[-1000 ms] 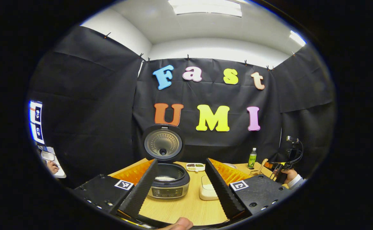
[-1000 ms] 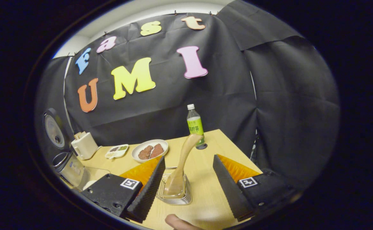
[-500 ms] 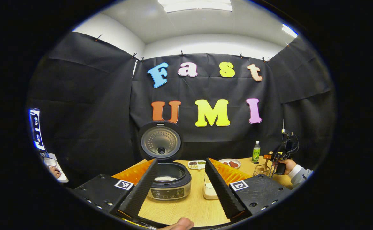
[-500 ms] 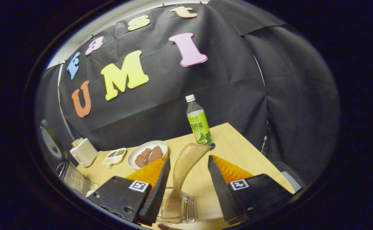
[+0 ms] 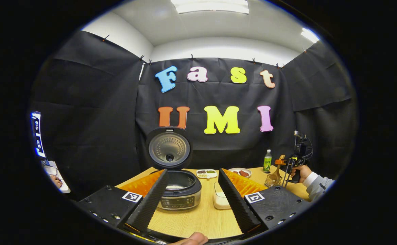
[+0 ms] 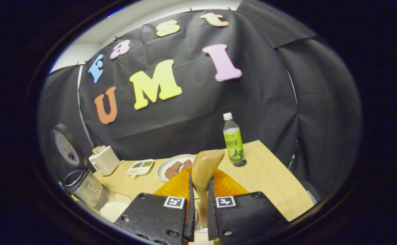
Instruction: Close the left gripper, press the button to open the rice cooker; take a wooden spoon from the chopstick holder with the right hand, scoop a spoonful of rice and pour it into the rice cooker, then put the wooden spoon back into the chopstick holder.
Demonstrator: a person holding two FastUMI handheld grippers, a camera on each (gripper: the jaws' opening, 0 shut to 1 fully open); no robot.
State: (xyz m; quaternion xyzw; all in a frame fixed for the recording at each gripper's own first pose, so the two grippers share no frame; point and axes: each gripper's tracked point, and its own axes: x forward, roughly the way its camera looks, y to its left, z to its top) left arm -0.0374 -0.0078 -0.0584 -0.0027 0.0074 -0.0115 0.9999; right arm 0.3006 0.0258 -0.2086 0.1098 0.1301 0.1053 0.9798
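The rice cooker stands on the wooden table with its lid raised and white rice in the pot. My left gripper is open, level with the cooker and short of it, with nothing between its fingers. A white rice container sits just right of the cooker. My right gripper is shut on the handle of the wooden spoon, which stands upright in the wire chopstick holder. In the left gripper view that gripper is over the holder at the far right.
A green-labelled bottle, a plate of brown food and a small divided dish stand along the back of the table. A cream box is beside the open cooker. Black cloth walls close in behind and on the right.
My right gripper has closed its fingers onto the spoon's handle; it was open around it before. The left gripper has stayed open and drawn back slightly.
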